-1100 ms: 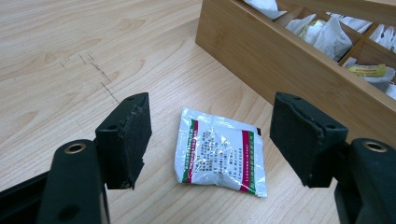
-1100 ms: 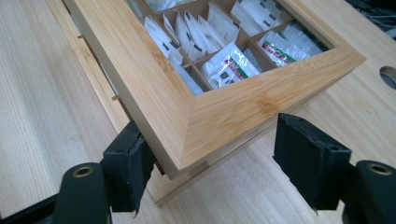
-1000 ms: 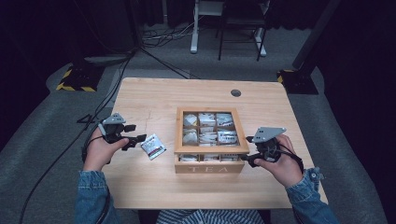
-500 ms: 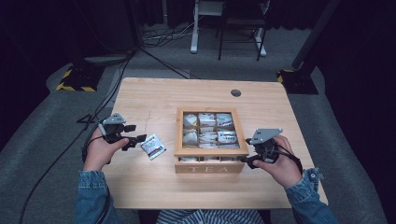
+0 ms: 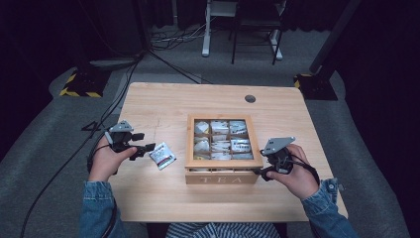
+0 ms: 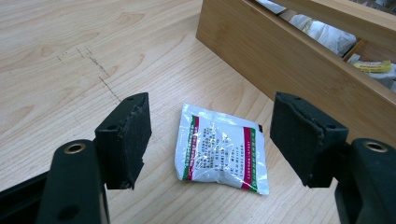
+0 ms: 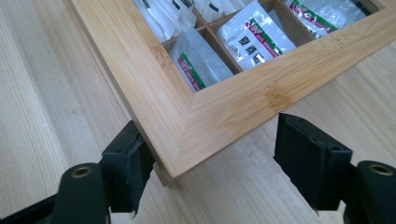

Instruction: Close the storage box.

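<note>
A wooden tea box (image 5: 190, 148) marked TEA stands mid-table, its compartments holding several white sachets (image 5: 221, 144). Left of it lies a single white sachet (image 5: 162, 155) with red and green edges. My left gripper (image 5: 143, 141) hovers just left of that sachet, jaws open. In the left gripper view the sachet (image 6: 219, 149) rests flat on the wood between and beyond the pads, untouched, with the box wall (image 6: 289, 60) behind. My right gripper (image 5: 258, 172) is at the box's front right corner. Its open jaws (image 7: 217, 154) straddle the corner of the box frame (image 7: 224, 116); the right pad (image 7: 308, 158) stands apart from it.
The light wooden table (image 5: 163, 203) has a round cable hole (image 5: 250, 98) at the back right. Bare wood lies in front of and behind the box. Cables run across the grey floor at the left, and a yellow-black striped base (image 5: 79, 89) sits beyond the table's back left corner.
</note>
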Action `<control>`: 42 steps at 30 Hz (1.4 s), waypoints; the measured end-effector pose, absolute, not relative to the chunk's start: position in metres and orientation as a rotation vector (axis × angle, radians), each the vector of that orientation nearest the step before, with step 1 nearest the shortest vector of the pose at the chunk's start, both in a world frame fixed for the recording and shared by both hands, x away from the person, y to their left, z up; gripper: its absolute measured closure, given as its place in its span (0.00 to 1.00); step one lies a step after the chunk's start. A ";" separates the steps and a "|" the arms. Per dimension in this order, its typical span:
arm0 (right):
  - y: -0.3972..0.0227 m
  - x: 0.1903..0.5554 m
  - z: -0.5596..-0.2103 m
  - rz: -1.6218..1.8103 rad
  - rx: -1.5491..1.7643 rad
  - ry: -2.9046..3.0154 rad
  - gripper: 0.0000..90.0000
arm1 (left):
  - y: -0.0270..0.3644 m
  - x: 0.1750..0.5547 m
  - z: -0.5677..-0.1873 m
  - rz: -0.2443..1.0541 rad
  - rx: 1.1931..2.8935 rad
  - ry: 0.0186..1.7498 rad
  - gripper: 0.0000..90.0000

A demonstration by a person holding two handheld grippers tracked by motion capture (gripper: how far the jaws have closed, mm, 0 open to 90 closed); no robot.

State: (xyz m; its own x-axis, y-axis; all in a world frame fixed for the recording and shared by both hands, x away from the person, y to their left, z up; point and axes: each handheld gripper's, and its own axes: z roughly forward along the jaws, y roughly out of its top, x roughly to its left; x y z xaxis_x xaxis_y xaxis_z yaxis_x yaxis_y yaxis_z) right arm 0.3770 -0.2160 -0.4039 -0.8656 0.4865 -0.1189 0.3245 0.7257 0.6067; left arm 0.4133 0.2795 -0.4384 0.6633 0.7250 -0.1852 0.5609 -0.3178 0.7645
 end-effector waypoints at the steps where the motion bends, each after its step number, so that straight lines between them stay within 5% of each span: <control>1: -0.216 0.377 -0.404 0.862 0.640 2.663 0.33 | 0.279 0.413 -0.438 0.241 2.016 0.996 0.34; 23: -0.213 0.381 -0.408 0.813 0.690 2.782 0.28 | 0.284 0.407 -0.442 0.246 2.030 1.017 0.33; 42: -0.237 0.401 -0.375 1.245 0.753 2.488 0.29 | 0.302 0.387 -0.445 0.303 2.009 1.072 0.31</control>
